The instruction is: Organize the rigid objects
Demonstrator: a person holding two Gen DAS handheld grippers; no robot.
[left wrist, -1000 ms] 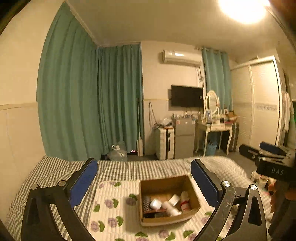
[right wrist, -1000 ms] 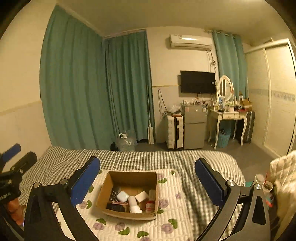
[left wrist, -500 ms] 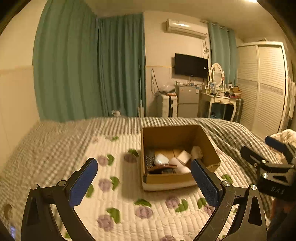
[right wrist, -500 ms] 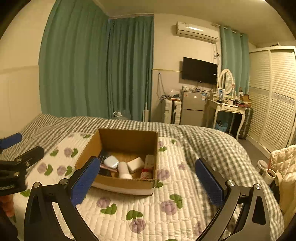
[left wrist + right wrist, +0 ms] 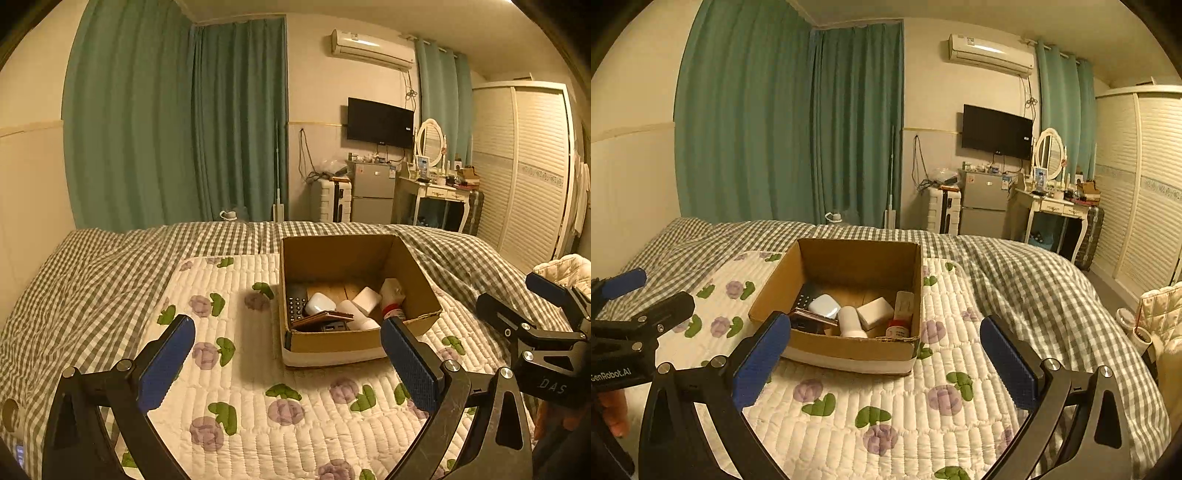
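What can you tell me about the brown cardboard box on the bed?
The brown cardboard box is open on top, has a pale band along its base, and sits flat on the white flowered quilt. Inside lie a white rounded case, a white cylinder, a white block, a red-capped bottle and a dark keypad device. Neither gripper touches it.

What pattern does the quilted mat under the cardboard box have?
White with purple flowers and green leaves on the quilted mat; right wrist view shows it best.
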